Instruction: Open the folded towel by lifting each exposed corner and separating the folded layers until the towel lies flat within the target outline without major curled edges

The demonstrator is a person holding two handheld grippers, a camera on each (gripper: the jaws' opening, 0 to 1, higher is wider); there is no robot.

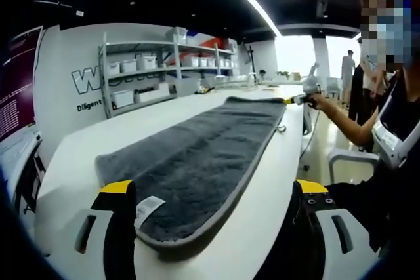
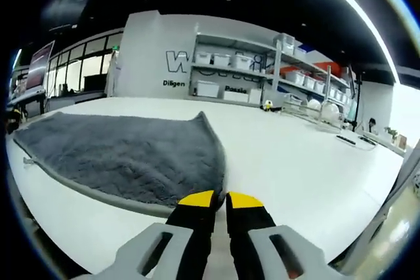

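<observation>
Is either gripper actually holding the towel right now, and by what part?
The right gripper is shut on the towel's corner edge. The left gripper is open, straddling the other end, holding nothing.

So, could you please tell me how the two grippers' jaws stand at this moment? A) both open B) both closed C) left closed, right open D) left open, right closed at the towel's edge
D: the left gripper has its jaws spread wide either side of the grey towel's near end, while the right gripper has its yellow tips together at the towel's edge.
</observation>
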